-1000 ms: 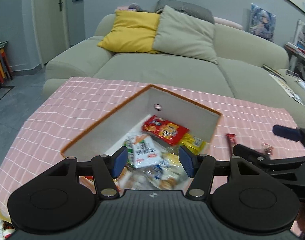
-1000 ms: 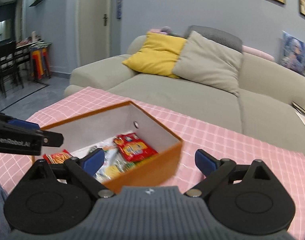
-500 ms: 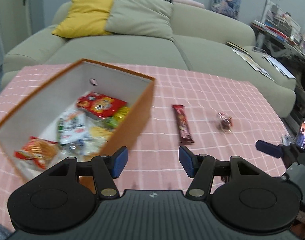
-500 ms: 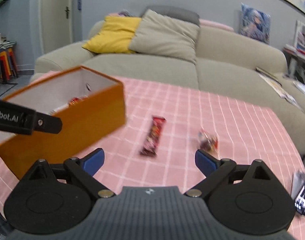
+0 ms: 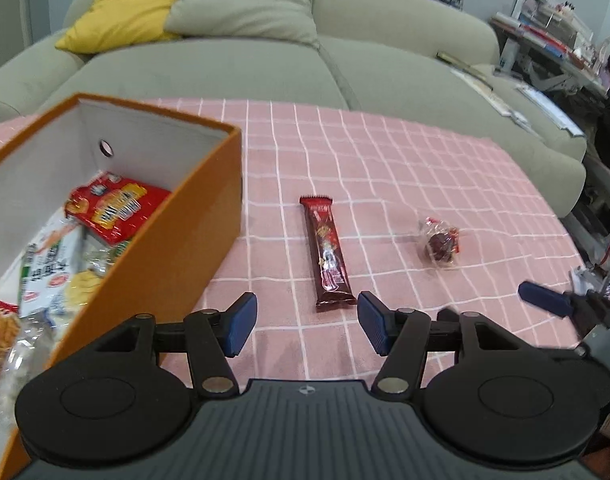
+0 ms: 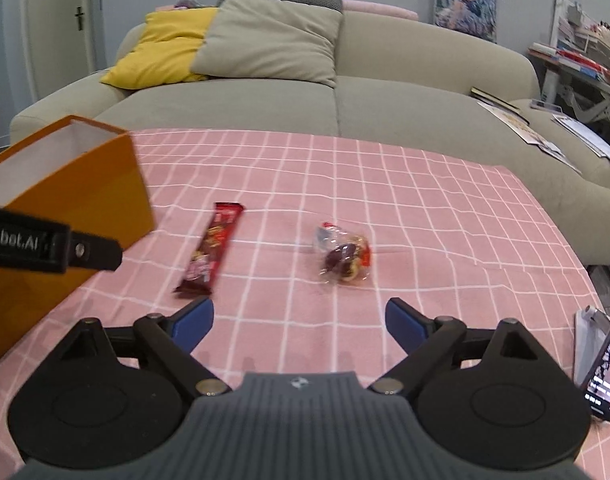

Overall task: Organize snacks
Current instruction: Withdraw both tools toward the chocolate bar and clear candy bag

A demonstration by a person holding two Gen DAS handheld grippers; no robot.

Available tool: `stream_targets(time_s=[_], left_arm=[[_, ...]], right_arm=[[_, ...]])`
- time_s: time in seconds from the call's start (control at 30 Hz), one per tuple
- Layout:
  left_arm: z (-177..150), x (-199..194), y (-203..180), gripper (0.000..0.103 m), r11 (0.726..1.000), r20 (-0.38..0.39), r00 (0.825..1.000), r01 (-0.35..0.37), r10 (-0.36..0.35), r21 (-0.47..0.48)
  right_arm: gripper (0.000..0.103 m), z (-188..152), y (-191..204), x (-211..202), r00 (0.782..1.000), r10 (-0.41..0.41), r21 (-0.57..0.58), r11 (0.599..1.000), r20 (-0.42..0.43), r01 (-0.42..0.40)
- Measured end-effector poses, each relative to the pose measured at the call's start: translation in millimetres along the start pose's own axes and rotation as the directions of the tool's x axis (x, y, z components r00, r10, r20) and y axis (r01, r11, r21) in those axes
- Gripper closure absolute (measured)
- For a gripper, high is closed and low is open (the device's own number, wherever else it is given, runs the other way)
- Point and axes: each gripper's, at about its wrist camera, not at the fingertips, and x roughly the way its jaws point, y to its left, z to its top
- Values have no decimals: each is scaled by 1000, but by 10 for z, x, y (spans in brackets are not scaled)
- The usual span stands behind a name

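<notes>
A dark red snack bar [image 5: 327, 256] [image 6: 211, 252] lies on the pink checked cloth [image 5: 405, 168], just ahead of my left gripper [image 5: 307, 326], which is open with nothing between its jaws. To its right lies a small clear-wrapped sweet [image 5: 441, 245] [image 6: 345, 258], a little ahead of my right gripper [image 6: 299, 322]. The right jaws are closing and hold nothing. An orange box [image 5: 193, 240] [image 6: 89, 196] at the left holds several snack packets [image 5: 113, 210]. One right fingertip [image 5: 545, 304] shows in the left wrist view, and the left gripper's side [image 6: 49, 246] crosses the right wrist view.
A grey-green sofa [image 6: 385, 96] with a yellow cushion [image 6: 165, 48] and a grey cushion stands behind the table. A phone on a stand [image 6: 609, 364] sits at the table's right edge. A person sits at a cluttered desk [image 5: 553, 52] far right.
Both grippers have swung right and downward, away from the box, so the bar and the sweet now lie just ahead of them. The right jaws have narrowed a little.
</notes>
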Motion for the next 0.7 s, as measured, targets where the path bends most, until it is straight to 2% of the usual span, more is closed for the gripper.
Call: stream_targets(time_s=[0.27, 0.53, 0.7], left_arm=[[153, 400, 60, 35, 1000, -46, 999, -3, 2, -24], [254, 698, 39, 35, 999, -66, 998, -14, 12, -30], [301, 806, -9, 35, 999, -69, 997, 17, -19, -38]], right_arm=[[15, 118, -95, 393, 1000, -26, -27, 999, -13, 26], [15, 165, -48, 586, 1000, 5, -40, 999, -18, -6], [16, 229, -22, 732, 1000, -26, -57, 998, -12, 26]])
